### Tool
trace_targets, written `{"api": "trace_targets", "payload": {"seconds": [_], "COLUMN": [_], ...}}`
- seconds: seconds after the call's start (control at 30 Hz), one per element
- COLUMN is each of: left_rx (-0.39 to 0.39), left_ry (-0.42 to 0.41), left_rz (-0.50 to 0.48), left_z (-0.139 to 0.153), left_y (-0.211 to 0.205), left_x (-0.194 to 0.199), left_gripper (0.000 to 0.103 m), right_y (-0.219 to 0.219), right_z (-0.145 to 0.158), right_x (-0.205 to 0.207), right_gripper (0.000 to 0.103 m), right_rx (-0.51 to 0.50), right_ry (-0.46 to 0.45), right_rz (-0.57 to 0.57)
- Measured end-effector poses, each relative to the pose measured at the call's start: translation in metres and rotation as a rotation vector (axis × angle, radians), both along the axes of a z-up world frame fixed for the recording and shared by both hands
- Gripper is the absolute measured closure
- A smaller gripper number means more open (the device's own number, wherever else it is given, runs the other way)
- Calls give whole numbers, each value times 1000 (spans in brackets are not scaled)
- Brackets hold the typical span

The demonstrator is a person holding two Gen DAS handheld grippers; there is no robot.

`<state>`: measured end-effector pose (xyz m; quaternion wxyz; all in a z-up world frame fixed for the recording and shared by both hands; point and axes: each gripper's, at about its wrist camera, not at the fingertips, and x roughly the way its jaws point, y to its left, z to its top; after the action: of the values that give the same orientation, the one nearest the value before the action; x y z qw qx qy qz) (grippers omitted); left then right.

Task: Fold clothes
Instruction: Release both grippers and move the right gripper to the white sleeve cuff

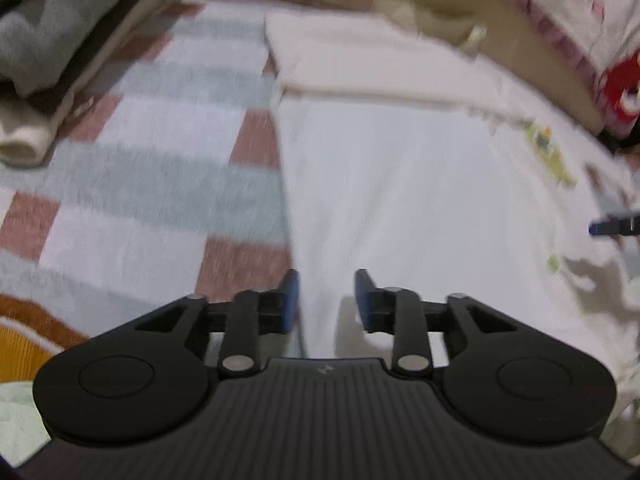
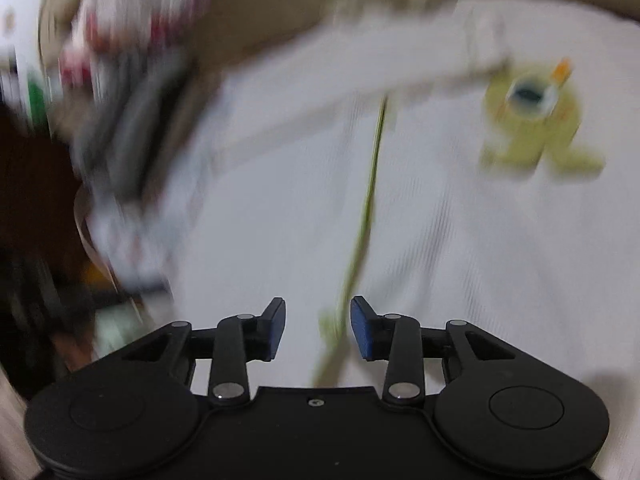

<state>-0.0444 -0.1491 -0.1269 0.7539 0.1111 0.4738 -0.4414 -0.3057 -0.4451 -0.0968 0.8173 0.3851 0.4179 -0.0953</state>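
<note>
White garment point(image 1: 400, 200) bears a blurred yellow-green print point(image 2: 536, 120); no legible writing.

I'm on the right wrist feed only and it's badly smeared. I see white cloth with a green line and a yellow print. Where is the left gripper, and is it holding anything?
Observer: The left gripper is open and holds nothing; it hangs over the left edge of the white garment.
Operator: What's beyond that edge?
Observer: A checked blanket in pink, pale blue and white lies under the garment.
Operator: Is any part already folded?
Observer: At the far end a cream layer lies across the garment; I can't tell whether it's a folded part or a separate piece.
Operator: Other clothes nearby?
Observer: A stack of folded fabric sits at far left.
</note>
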Motion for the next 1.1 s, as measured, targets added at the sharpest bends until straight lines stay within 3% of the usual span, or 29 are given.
{"api": "trace_targets", "payload": {"seconds": [0.13,0.23,0.3,0.4,0.53,0.63,0.73,0.83,0.9,0.97,1.03,1.1], "left_rx": [-31,-114,-156,-182,-119,-147,-160,-178,-200,-229,-271,-267], "left_ry": [-42,-159,-219,-226,-233,-218,-194,-205,-189,-118,-50,-54], "left_rz": [61,57,80,134,188,200,186,73,-21,-82,-137,-194], "left_z": [37,63,63,48,38,51,63,80,91,95,92,81], "left_y": [-12,-14,-4,15,21,-2,-45,-122,-181,-236,-286,-331], "left_x": [1,-9,-16,-22,-26,-33,-44,-66,-85,-101,-118,-140], "left_gripper": [65,57,56,56,57,56,56,56,56,56,56,56], "right_y": [-47,-53,-53,-51,-77,-110,-158,-211,-235,-247,-251,-255], "right_z": [58,124,164,210,224,187,131,73,39,16,0,-16], "right_x": [27,86,118,149,115,51,-32,-127,-194,-249,-290,-320], "right_gripper": [60,61,50,50,50,50,50,50,50,48,48,48], "right_rx": [-5,-106,-203,-324,-195,-155,-127,4,42,-9,-70,-92], "right_ry": [-60,54,94,105,-228,-321,-278,-262,-236,-175,-124,-93], "right_rz": [-47,82,173,241,115,-48,-277,-541,-786,-997,-1111,-1191]}}
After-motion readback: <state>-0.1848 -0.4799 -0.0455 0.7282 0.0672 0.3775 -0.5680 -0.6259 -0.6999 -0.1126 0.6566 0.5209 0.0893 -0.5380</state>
